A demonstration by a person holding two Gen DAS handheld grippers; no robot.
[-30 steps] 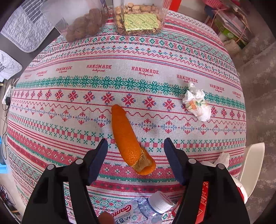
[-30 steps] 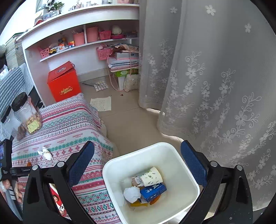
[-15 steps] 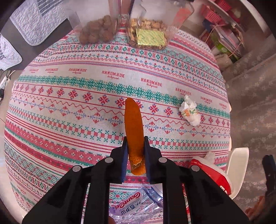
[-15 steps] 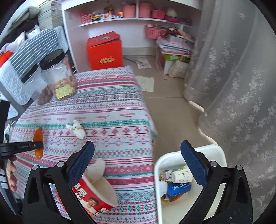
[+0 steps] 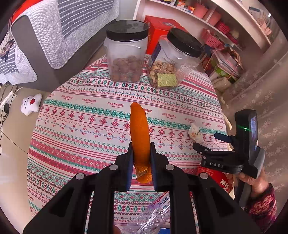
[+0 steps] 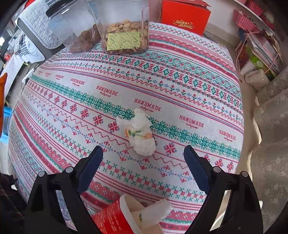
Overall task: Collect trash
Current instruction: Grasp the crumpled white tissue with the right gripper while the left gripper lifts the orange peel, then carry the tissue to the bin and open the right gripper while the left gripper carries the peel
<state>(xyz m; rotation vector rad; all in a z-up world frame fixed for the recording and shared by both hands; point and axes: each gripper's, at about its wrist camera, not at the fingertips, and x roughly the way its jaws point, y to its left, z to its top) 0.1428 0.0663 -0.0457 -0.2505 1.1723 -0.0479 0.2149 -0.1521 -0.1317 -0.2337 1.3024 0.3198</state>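
My left gripper [image 5: 140,153] is shut on a long orange peel [image 5: 139,129] and holds it lifted above the patterned tablecloth [image 5: 90,126]. My right gripper [image 6: 143,158] is open and empty, hovering just above and in front of a crumpled white tissue [image 6: 142,135] on the cloth; the tissue lies a little beyond the fingertips. The tissue also shows in the left wrist view [image 5: 194,132], with the right gripper [image 5: 207,142] beside it. A red paper cup [image 6: 126,216] with a tissue in it stands at the near edge.
Two clear jars with black lids, one of brown nuts [image 5: 126,54] and one of pale nuts [image 5: 172,61], stand at the table's far side. A crushed plastic bottle [image 5: 153,216] lies at the near edge. A red box [image 6: 185,16] and shelves stand beyond; a sofa [image 5: 54,36] is at left.
My left gripper shut on the orange peel and lifted it off the cloth. My right gripper swung from over the white bin to above the table, now close over the crumpled tissue.
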